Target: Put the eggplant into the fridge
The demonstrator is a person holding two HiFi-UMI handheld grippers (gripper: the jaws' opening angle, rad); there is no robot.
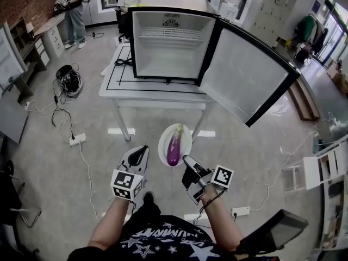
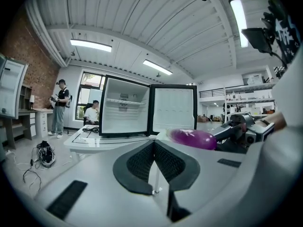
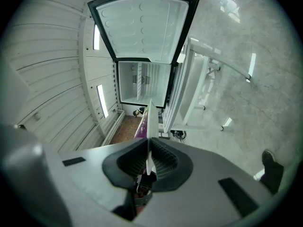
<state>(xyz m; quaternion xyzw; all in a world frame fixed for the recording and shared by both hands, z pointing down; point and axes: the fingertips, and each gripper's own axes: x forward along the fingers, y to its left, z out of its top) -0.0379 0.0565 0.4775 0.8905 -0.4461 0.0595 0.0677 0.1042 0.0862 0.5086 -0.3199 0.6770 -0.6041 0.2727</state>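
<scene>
Nearest me, my right gripper [image 1: 186,159] pinches the plate [image 1: 163,138] carrying the eggplant [image 1: 174,145]; my left gripper [image 1: 143,149] jaws press together.

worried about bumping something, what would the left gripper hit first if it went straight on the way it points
The left gripper would probably meet the open black-and-white fridge on the white table, near its hinge; depth is unclear. The purple eggplant on its white plate sits right of that line.

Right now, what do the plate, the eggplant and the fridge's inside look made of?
The plate: thin, smooth white, likely plastic or ceramic; can't tell which. The eggplant: glossy purple skin, real or a plastic replica. The fridge lining: matte white moulded plastic, with a wire shelf, probably coated metal.
</scene>
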